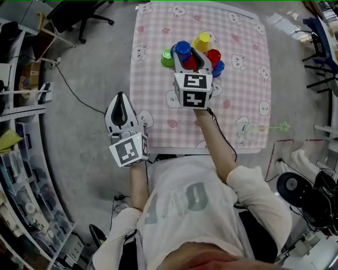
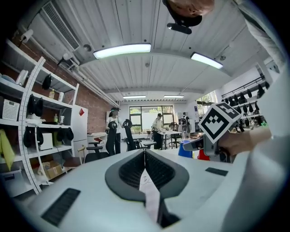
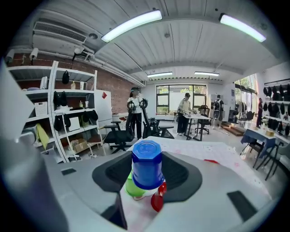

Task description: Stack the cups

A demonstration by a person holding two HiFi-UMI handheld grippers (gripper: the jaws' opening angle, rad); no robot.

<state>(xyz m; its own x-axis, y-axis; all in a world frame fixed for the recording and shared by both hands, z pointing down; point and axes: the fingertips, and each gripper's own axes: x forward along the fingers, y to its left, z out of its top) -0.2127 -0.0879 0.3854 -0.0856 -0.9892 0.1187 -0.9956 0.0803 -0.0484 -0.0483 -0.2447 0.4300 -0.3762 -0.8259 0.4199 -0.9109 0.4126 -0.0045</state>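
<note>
Several plastic cups stand clustered at the far middle of the pink checked tablecloth [image 1: 248, 100]: green [image 1: 167, 57], blue [image 1: 183, 50], yellow [image 1: 202, 41], red [image 1: 213, 55] and a second blue [image 1: 218, 67]. My right gripper [image 1: 193, 57] hovers over this cluster, jaws open. In the right gripper view the upside-down blue cup [image 3: 146, 165] stands between the jaws of my right gripper [image 3: 147, 155], untouched by the pads, with the green cup [image 3: 130, 188] and a red cup [image 3: 157, 202] close by. My left gripper [image 1: 121, 97] hangs left of the table over the floor, its jaws [image 2: 145, 152] shut and empty.
A pale star-tipped wand [image 1: 270, 127] lies near the table's front right corner. Shelving [image 1: 21, 174] lines the left side, and an office chair [image 1: 79, 16] stands at the far left. A cable [image 1: 74, 89] runs across the floor. Racks and gear [image 1: 317, 47] crowd the right.
</note>
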